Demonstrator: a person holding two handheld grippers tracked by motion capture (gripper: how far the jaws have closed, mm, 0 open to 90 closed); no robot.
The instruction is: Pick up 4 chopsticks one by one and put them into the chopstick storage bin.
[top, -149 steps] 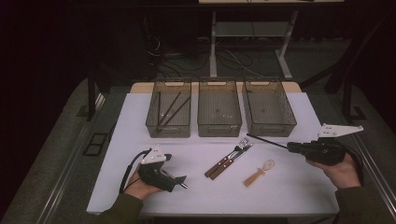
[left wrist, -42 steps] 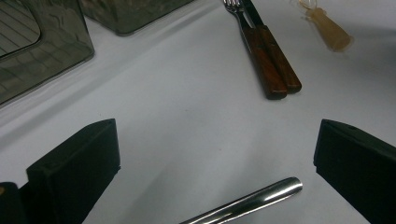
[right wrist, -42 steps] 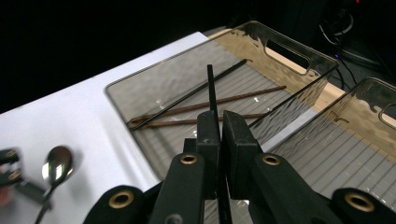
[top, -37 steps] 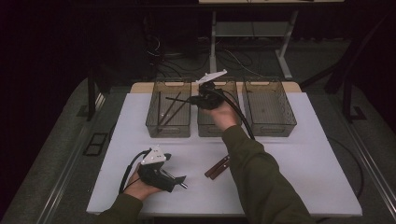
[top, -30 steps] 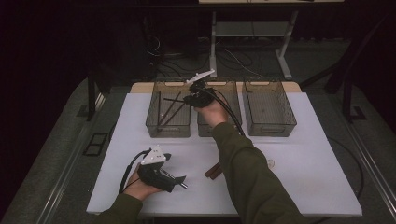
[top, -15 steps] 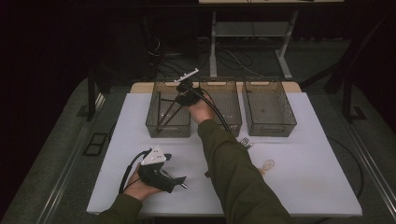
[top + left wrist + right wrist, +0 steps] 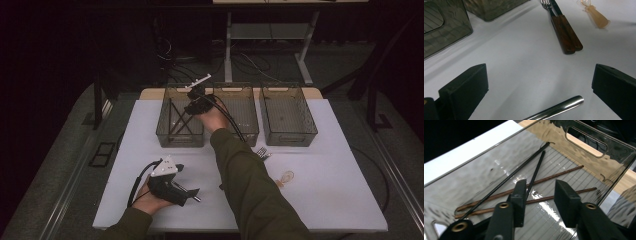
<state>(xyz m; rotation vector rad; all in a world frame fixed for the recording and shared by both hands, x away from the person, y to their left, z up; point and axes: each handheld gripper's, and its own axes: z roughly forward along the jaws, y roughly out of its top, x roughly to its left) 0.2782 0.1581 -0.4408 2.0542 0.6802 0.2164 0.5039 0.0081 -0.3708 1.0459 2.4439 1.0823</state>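
My right gripper (image 7: 192, 106) hangs over the left clear bin (image 7: 167, 134), reached across on an outstretched arm. In the right gripper view its jaws (image 7: 540, 186) stand open just above the bin floor (image 7: 564, 177). Two black chopsticks (image 7: 535, 173) and two brown chopsticks (image 7: 564, 171) lie crossed below; one black stick runs down beside the left jaw. My left gripper (image 7: 191, 193) rests on the white table (image 7: 330, 200) at the front left, jaws (image 7: 540, 68) wide open with a shiny metal rod (image 7: 556, 110) low between them.
A wooden-handled fork and knife (image 7: 566, 35) lie side by side mid-table, with a small tan spoon (image 7: 596, 17) to their right. The middle bin (image 7: 248, 134) and right bin (image 7: 290, 136) stand in a row with the left one at the table's back.
Five seconds ago my right gripper held a black chopstick at the table's right. Over the last second it has moved left from the middle bin to the left bin. The left gripper has stayed put.
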